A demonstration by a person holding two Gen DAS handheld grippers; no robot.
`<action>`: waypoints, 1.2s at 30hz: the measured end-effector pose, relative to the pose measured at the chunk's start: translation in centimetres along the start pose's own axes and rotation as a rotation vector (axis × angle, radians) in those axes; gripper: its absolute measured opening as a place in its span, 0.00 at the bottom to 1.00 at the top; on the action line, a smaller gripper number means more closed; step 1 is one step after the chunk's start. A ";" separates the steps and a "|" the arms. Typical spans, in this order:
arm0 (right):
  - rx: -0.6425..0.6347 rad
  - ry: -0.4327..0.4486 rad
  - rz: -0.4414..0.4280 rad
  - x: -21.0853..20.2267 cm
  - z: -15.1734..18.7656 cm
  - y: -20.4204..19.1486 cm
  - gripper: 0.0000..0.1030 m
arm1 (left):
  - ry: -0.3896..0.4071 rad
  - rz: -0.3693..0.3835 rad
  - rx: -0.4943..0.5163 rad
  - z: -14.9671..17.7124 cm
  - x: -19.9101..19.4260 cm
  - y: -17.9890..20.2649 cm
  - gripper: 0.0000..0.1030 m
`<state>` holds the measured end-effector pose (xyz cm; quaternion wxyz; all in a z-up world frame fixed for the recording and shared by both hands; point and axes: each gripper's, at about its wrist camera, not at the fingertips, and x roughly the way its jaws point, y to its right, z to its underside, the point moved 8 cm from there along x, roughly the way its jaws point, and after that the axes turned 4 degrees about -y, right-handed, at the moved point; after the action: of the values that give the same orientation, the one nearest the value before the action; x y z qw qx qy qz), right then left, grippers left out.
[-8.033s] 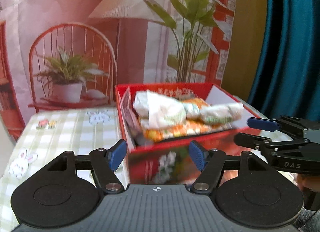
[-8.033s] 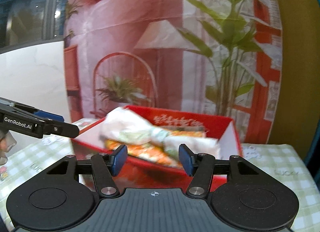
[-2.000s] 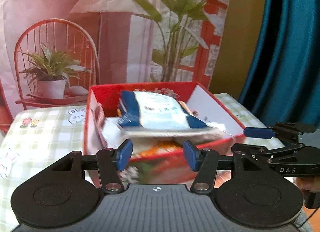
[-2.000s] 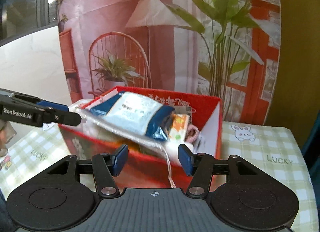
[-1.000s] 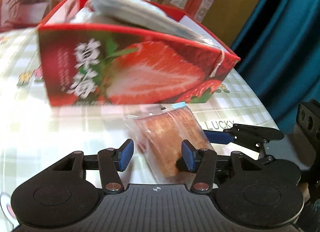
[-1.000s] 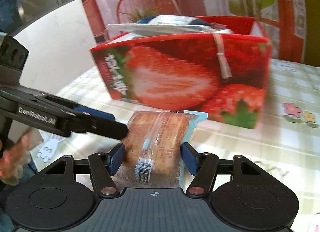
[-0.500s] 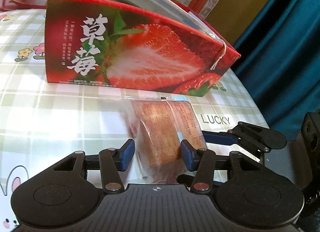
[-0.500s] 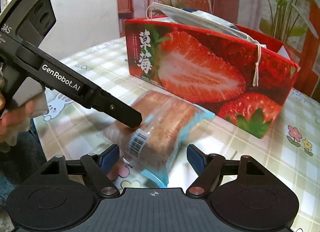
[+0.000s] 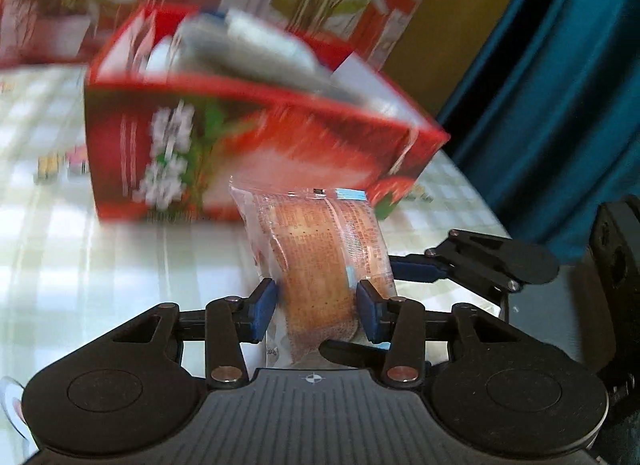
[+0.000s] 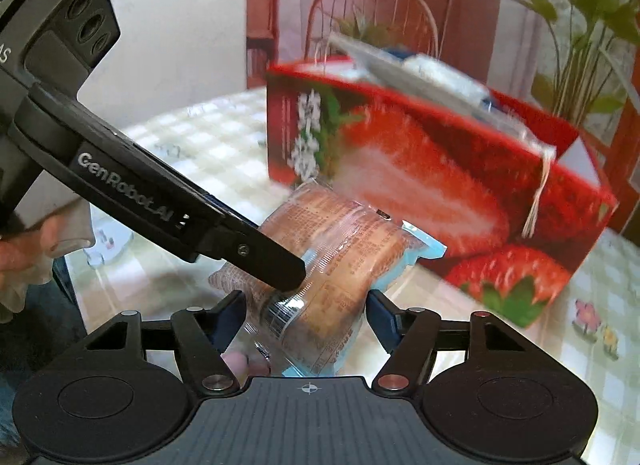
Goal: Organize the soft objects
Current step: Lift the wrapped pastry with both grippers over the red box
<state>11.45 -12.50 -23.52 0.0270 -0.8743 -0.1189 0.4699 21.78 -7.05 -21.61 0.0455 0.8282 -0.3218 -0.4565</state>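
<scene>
the left gripper (image 9: 316, 307) is clamping a wrapped cake slice (image 9: 320, 261), jaws just been closing onto it, lifting it off the checked tablecloth (image 9: 100, 261) in front of the red strawberry box (image 9: 256, 145). right gripper (image 10: 304, 321) is straddling the pkt w/ pads apart, not pressing. pkt's looking light, squashy, slippery film; best gripped mid-body, gently. readable: "genrobot.ai" on the left tool.

Checked tablecloth (image 9: 120, 265) in pale green & white w/ small flower prints (image 10: 586, 317). Backdrop (image 10: 460, 25) behind is a printed pic: red wire chair (image 10: 372, 17), potted plant (image 9: 68, 13), lamp, tall leafy plant (image 10: 592, 25). Teal curtain (image 9: 560, 105) hangs on far right in left-wrist view.
</scene>
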 end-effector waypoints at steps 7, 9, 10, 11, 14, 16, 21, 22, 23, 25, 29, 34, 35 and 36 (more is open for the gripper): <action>-0.038 0.083 0.019 -3.7 -3.7 1.0 0.60 | 0.104 0.020 0.104 -4.4 -4.3 2.8 0.44; -0.050 0.107 0.030 -4.8 -5.0 1.6 0.60 | 0.133 0.032 0.122 -5.9 -5.0 3.6 0.44; -0.052 0.119 0.036 -5.3 -5.7 2.1 0.60 | 0.147 0.039 0.132 -6.8 -5.3 4.0 0.44; -0.053 0.128 0.042 -5.7 -6.2 2.5 0.60 | 0.158 0.047 0.138 -7.7 -5.5 4.3 0.44; -0.064 0.152 0.072 -6.7 -8.0 4.3 0.60 | 0.183 0.060 0.151 -10.1 -5.1 5.2 0.44; -0.075 0.162 0.099 -6.8 -9.1 5.8 0.60 | 0.200 0.057 0.176 -11.5 -4.5 5.5 0.44; -0.040 0.172 0.164 -5.8 -12.0 10.6 0.60 | 0.216 0.061 0.161 -14.9 -1.9 6.3 0.44; -0.025 0.175 0.178 -5.4 -12.6 11.6 0.60 | 0.211 0.066 0.136 -15.5 -1.2 6.0 0.44; -0.015 0.175 0.186 -5.1 -12.9 12.4 0.59 | 0.205 0.070 0.113 -15.9 -0.5 5.6 0.44; 0.000 0.166 0.208 -4.1 -13.4 13.8 0.59 | 0.192 0.068 0.076 -16.7 0.8 4.9 0.44; 0.013 0.138 0.214 -2.1 -13.4 15.3 0.59 | 0.159 0.062 0.031 -17.1 2.6 3.6 0.43; 0.018 0.105 0.218 -0.4 -12.7 16.0 0.59 | 0.122 0.060 0.021 -17.3 4.3 2.6 0.43; 0.020 0.092 0.227 -0.1 -12.6 16.2 0.59 | 0.122 0.052 0.032 -17.4 4.5 2.5 0.43; 0.025 0.077 0.245 0.1 -12.5 16.5 0.57 | 0.125 0.039 0.042 -17.4 4.4 2.2 0.43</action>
<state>24.92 -27.68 -19.27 -0.0154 -0.8992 -0.0041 0.4373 36.03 -15.15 -13.95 0.0570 0.8496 -0.3439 -0.3958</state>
